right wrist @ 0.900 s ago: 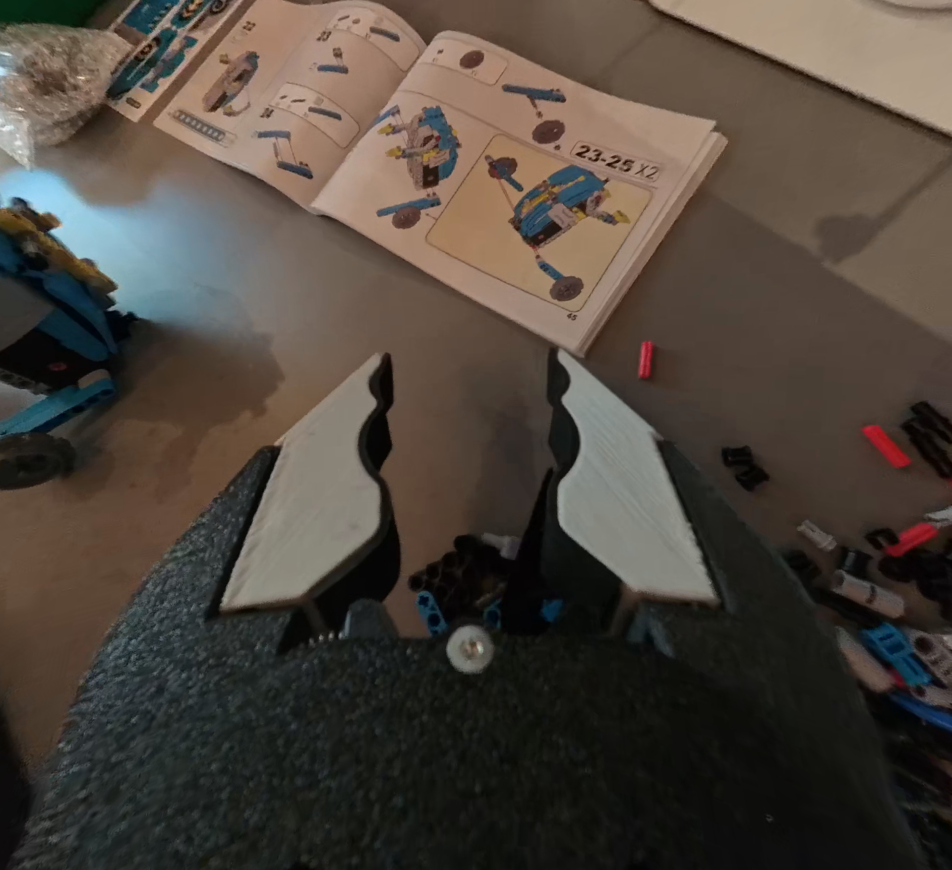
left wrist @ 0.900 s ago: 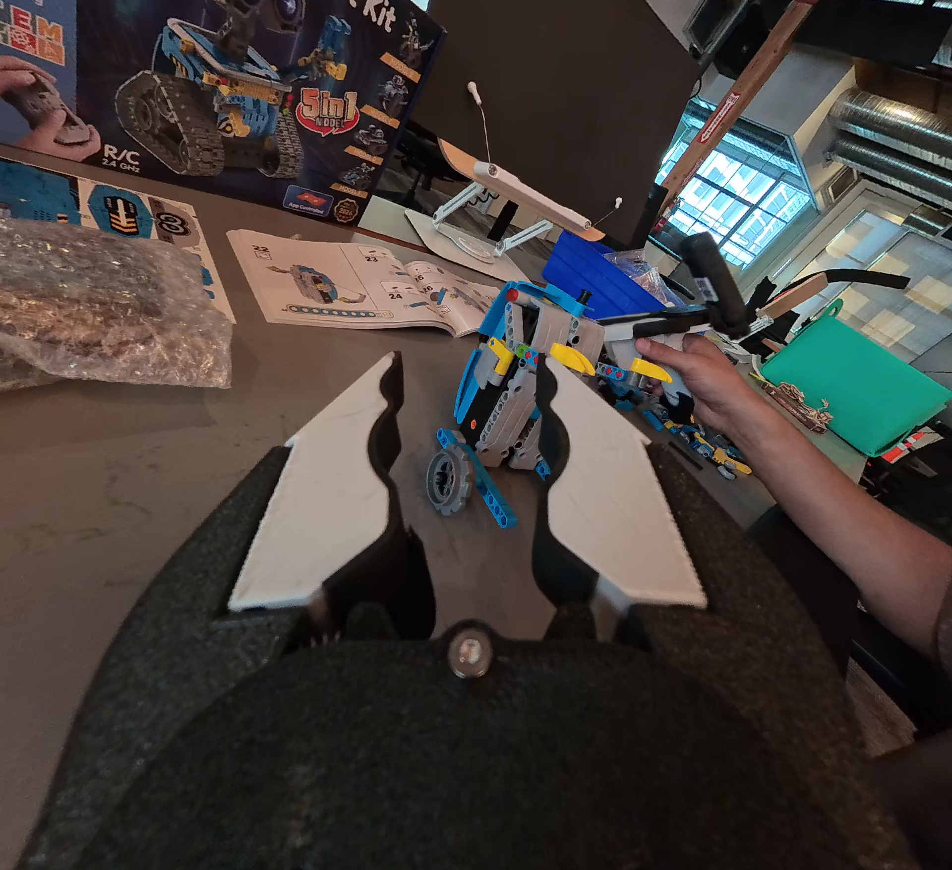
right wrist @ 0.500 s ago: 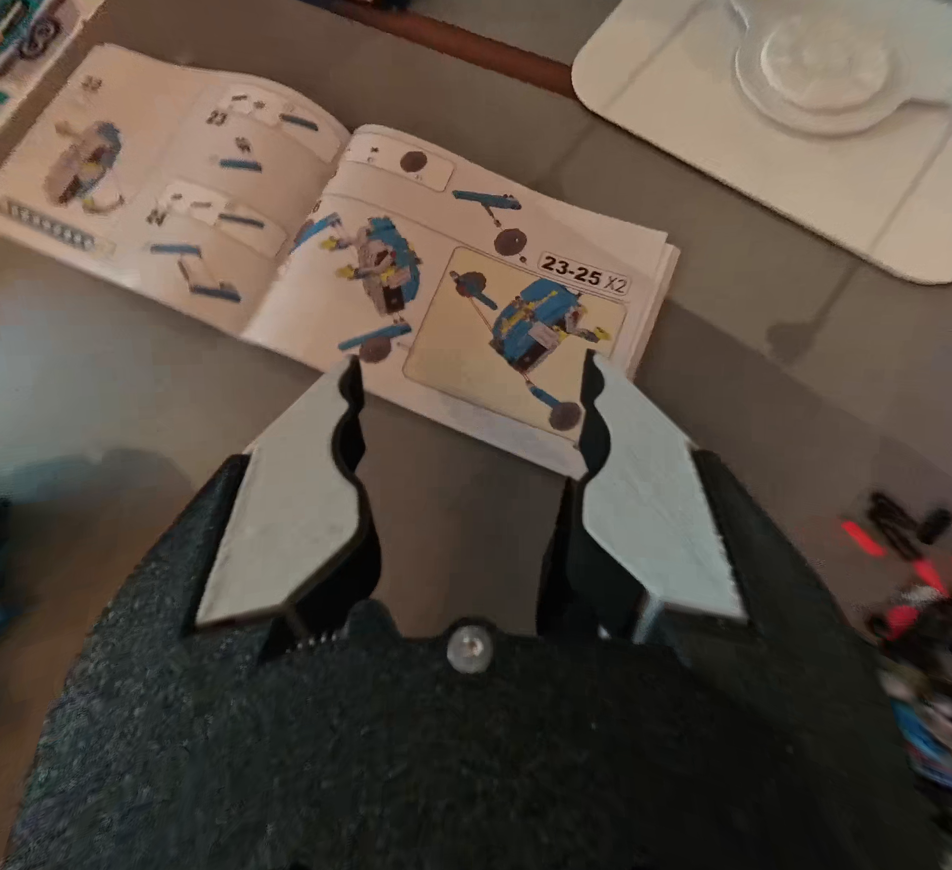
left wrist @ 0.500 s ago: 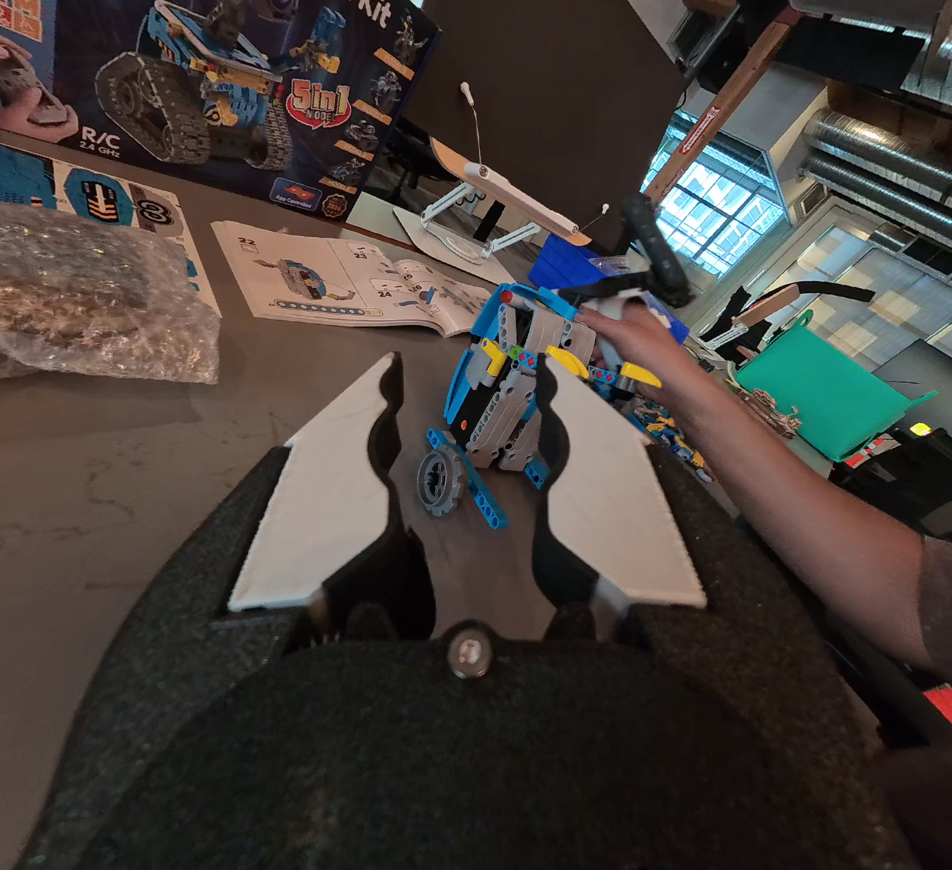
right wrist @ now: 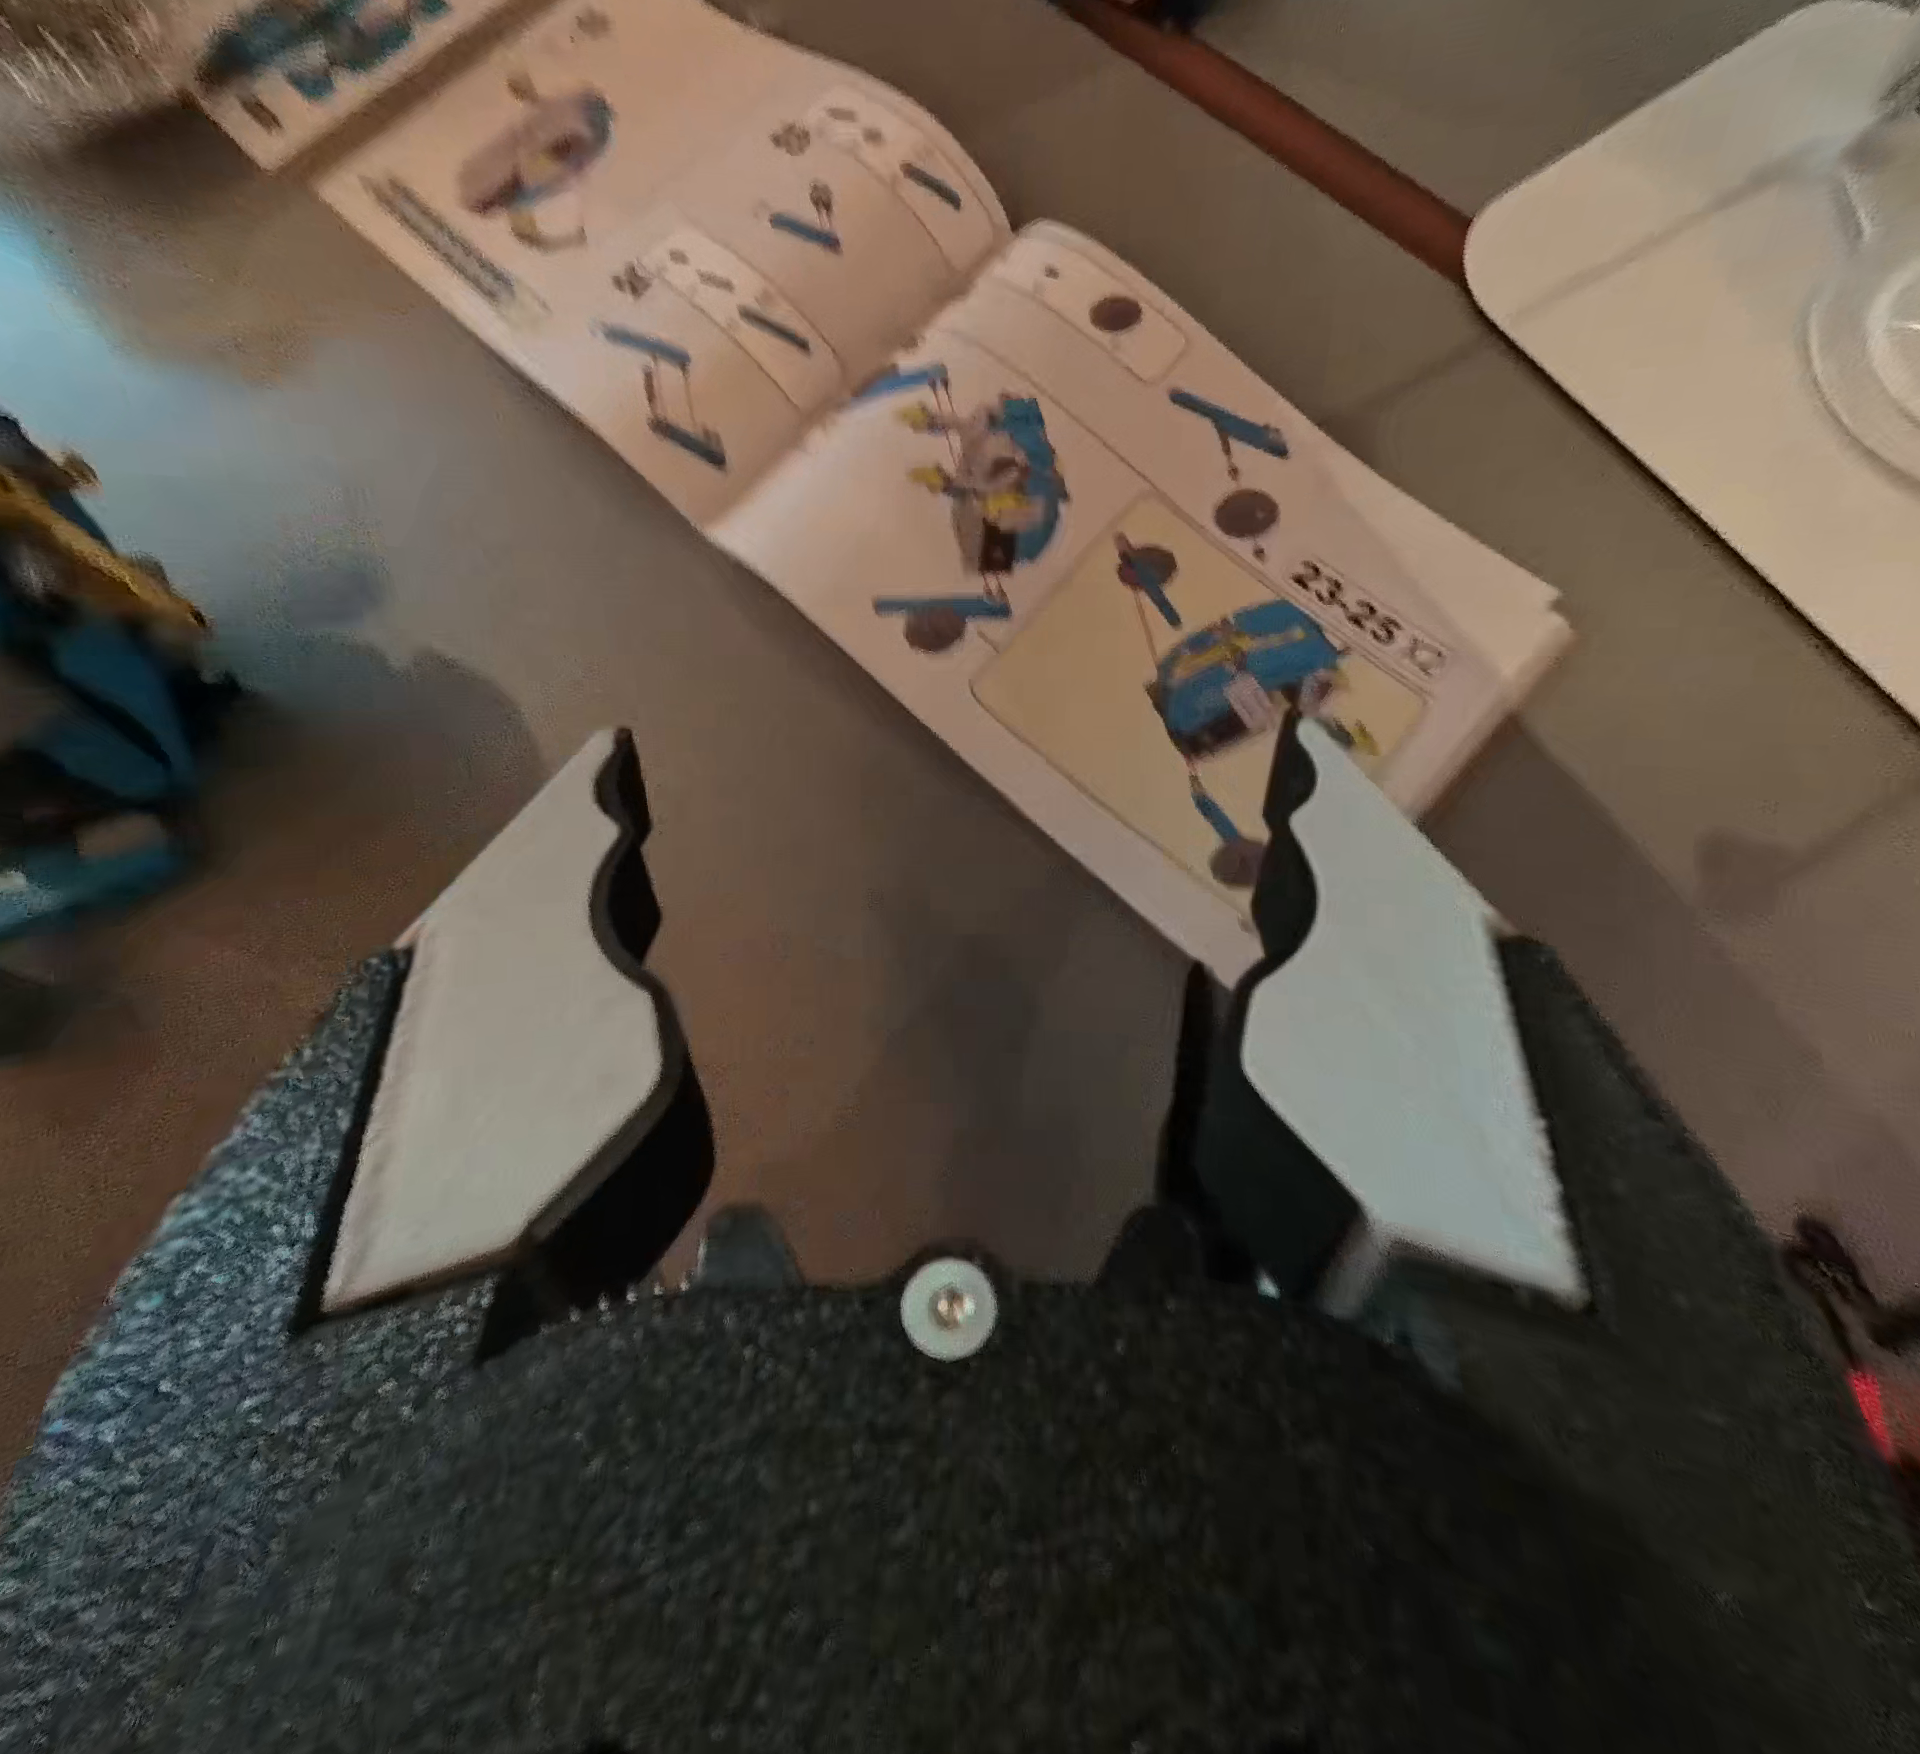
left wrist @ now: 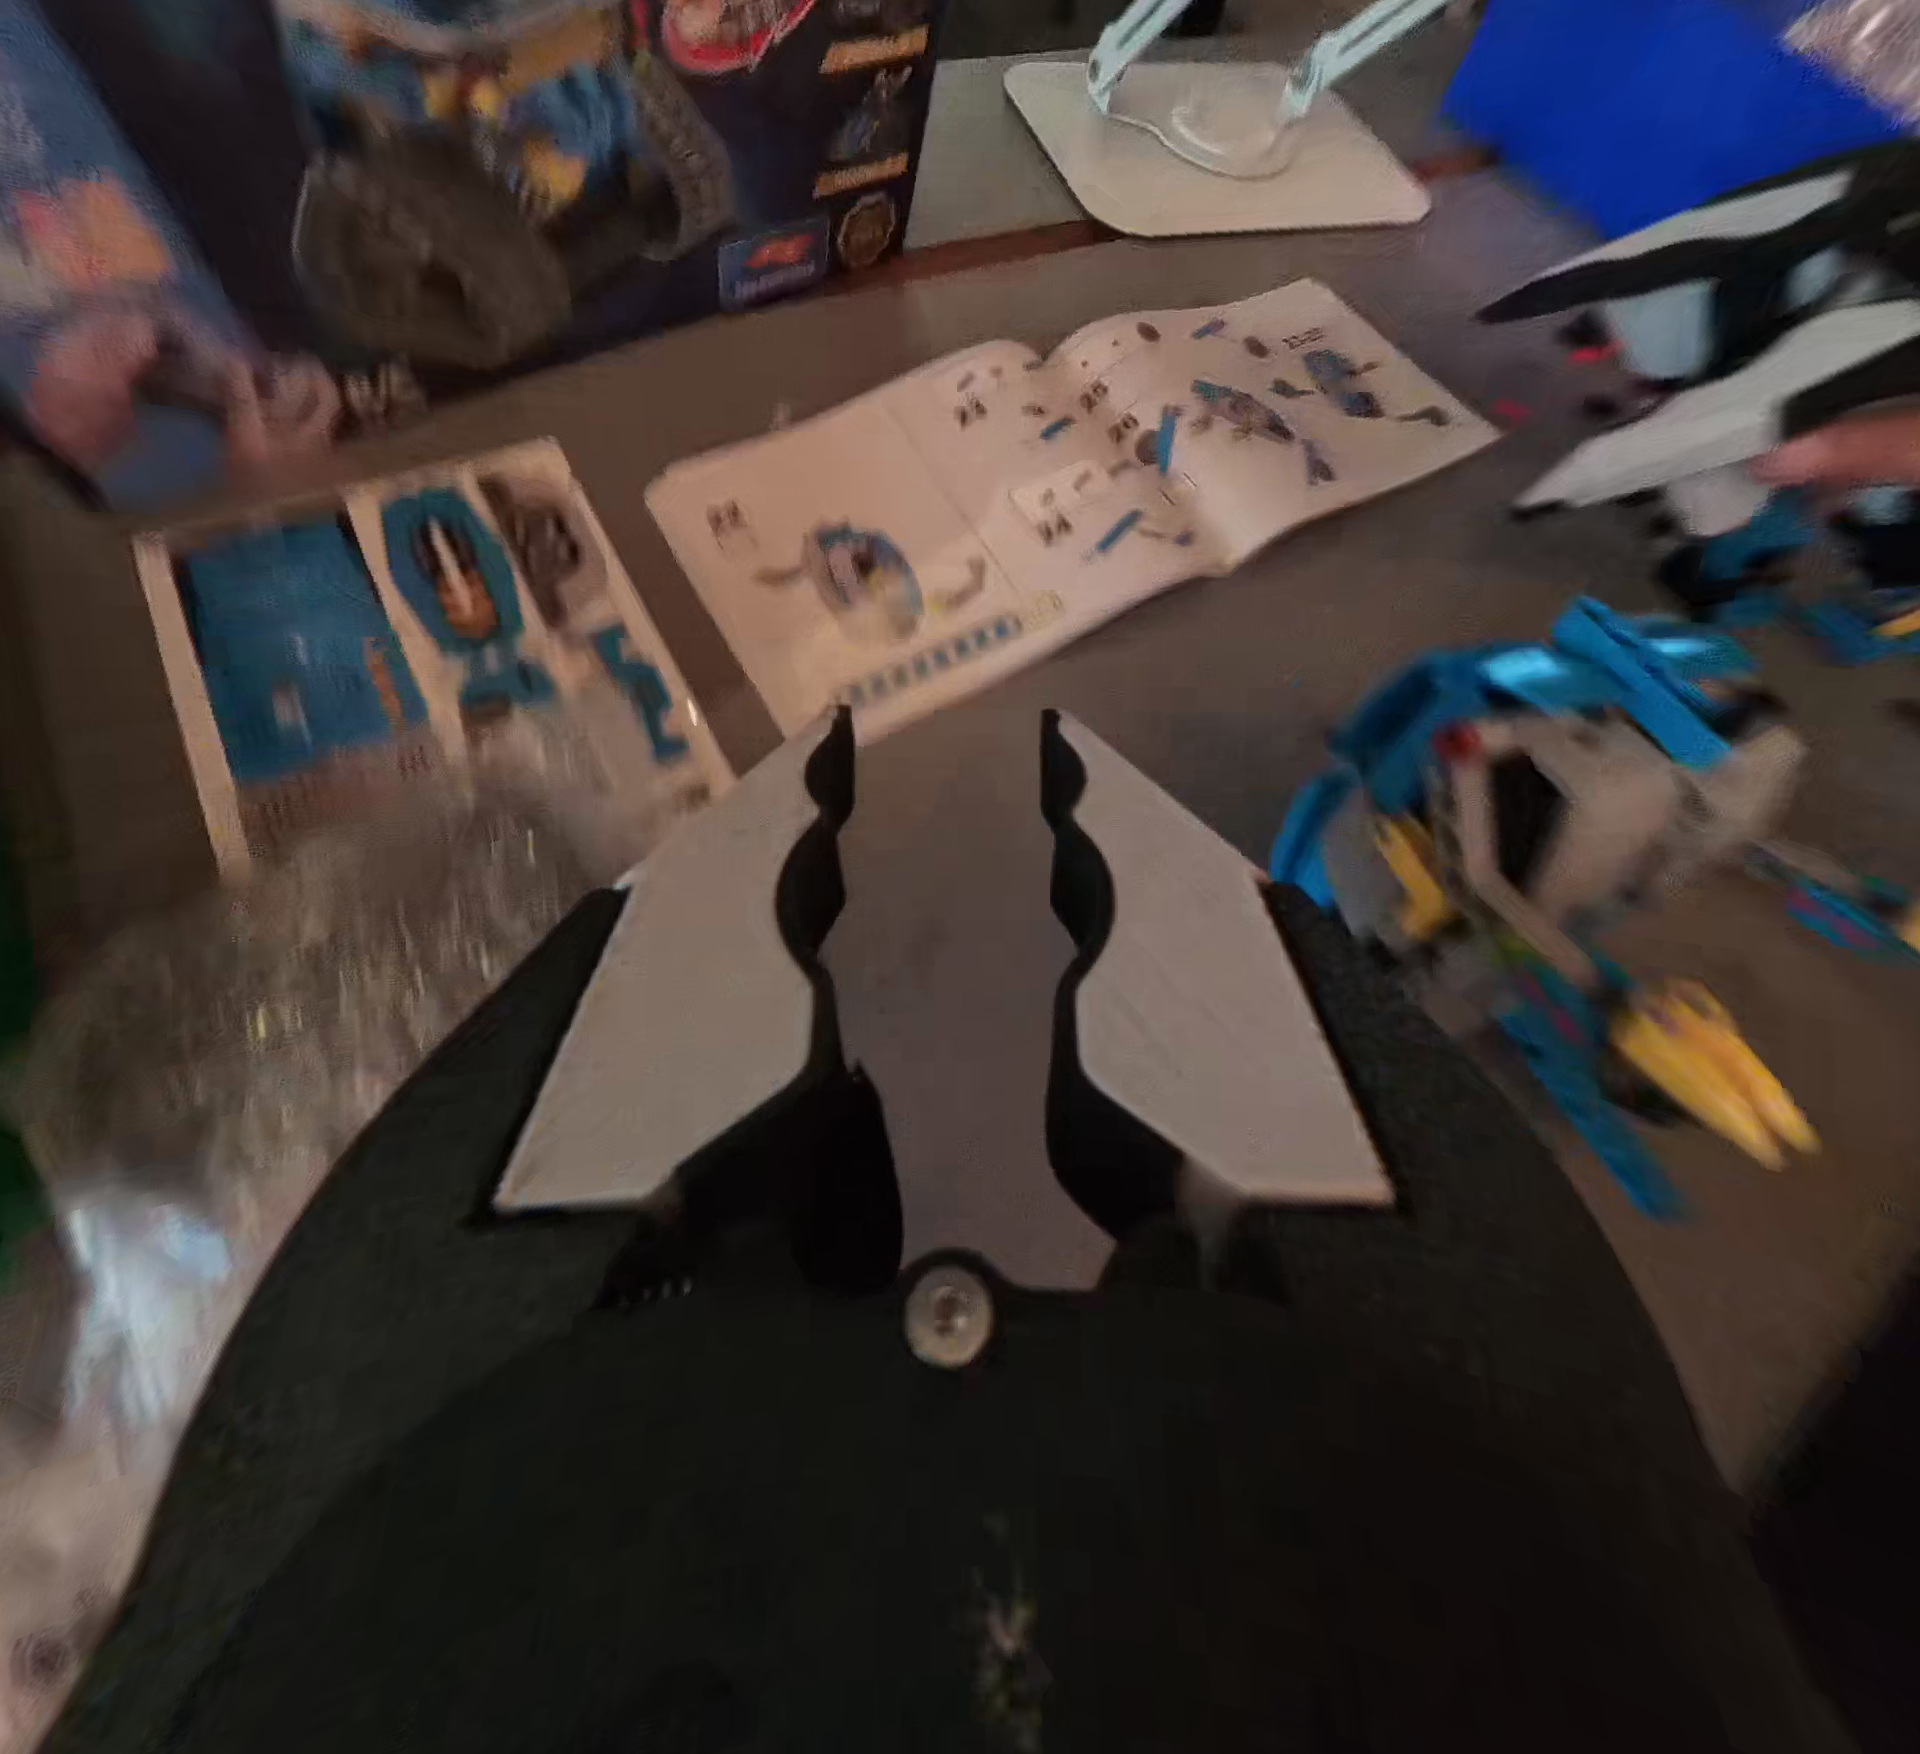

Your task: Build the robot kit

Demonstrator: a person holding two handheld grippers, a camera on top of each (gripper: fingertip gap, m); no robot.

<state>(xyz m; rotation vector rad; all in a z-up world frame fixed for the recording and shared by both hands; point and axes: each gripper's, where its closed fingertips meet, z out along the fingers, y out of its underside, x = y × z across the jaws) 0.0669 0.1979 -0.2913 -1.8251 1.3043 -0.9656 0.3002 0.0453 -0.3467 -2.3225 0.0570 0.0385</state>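
**Both grippers empty above the table, close to loose paper and a blurred model**

The left gripper [left wrist: 943, 738] is hanging over the grey table [left wrist: 1351, 624] with its jaws apart and nothing between them. Its tips are pointing at the near edge of the open instruction booklet [left wrist: 1039, 499]. The blue and yellow brick model [left wrist: 1538, 821] is lying just beside it on the right, and a crinkled clear plastic bag [left wrist: 260, 1029] is lying on the left, partly over a sticker sheet [left wrist: 416, 624]. The whole left view is smeared, so exact positions are hard to judge.

The right gripper [right wrist: 956, 748] is also empty, with its jaws standing wide apart. Its one fingertip is overlapping the corner of the booklet [right wrist: 935, 416] in the picture; if it is touching the paper, I cannot tell. The model [right wrist: 83, 665] is showing only at the left edge there.

In my judgement, the open fingers could be catching the page and dragging or creasing the booklet. A sideways sweep of the left gripper could be knocking the model, and its thin yellow parts look easy to break off. The kit box [left wrist: 623, 94] and the white stand [left wrist: 1226, 146] are standing well apart, behind.
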